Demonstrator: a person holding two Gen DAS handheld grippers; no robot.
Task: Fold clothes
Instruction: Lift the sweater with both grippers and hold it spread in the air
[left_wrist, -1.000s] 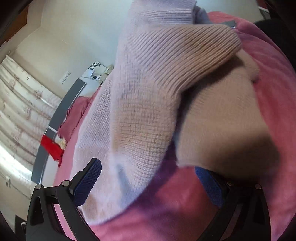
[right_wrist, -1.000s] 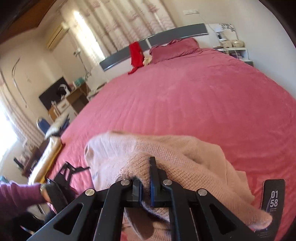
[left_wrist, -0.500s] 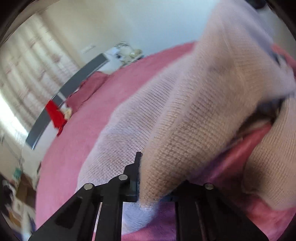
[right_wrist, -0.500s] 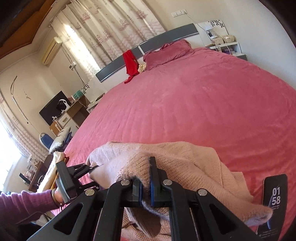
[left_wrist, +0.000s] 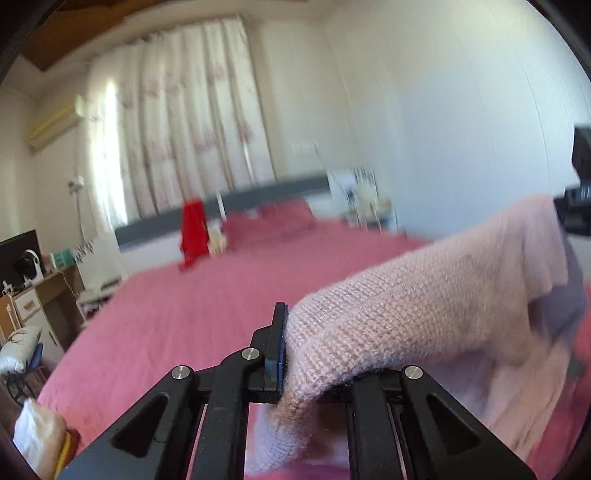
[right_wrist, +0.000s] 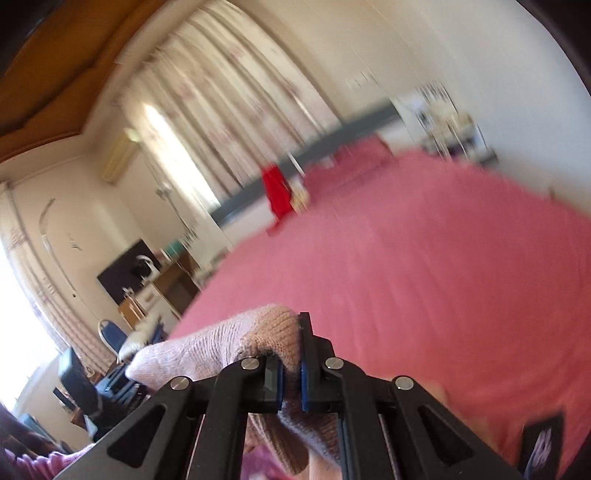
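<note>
Sweater (left_wrist: 424, 306), pale pink knit, is up off the bed and strung between both tongs. Left tongs (left_wrist: 291, 354) are clamped tight on a fold of it, the knit bunched at the blue pad and a loose end dangling below the jaws. From there the sweater runs up and to the right in the left view, one edge reaching the dark body of the other tool at the right border, with more fabric sagging beneath toward the bed. Right tongs (right_wrist: 291, 369) are pinched closed on another bunch of the knit, a rounded lump bulging above the pads (right_wrist: 275, 376) and more hanging under the jaws. In the right view the sweater (right_wrist: 207, 350) stretches off to the left toward the other gripper's black frame, and a purple sleeve (right_wrist: 44, 459) shows at the bottom left corner. Both views are smeared with blur. Under it all lies the bed (left_wrist: 192, 306), a wide pink cover. At its far end sits a pink pillow (left_wrist: 269, 221), and a red garment (left_wrist: 194, 229) hangs over the grey headboard (left_wrist: 258, 195). Behind that, pale patterned curtains (left_wrist: 177, 125) take the light. Left of the bed stands a desk (left_wrist: 44, 295) with a dark screen (left_wrist: 16, 254), and a blue chair (right_wrist: 110, 332) shows in the right view
</note>
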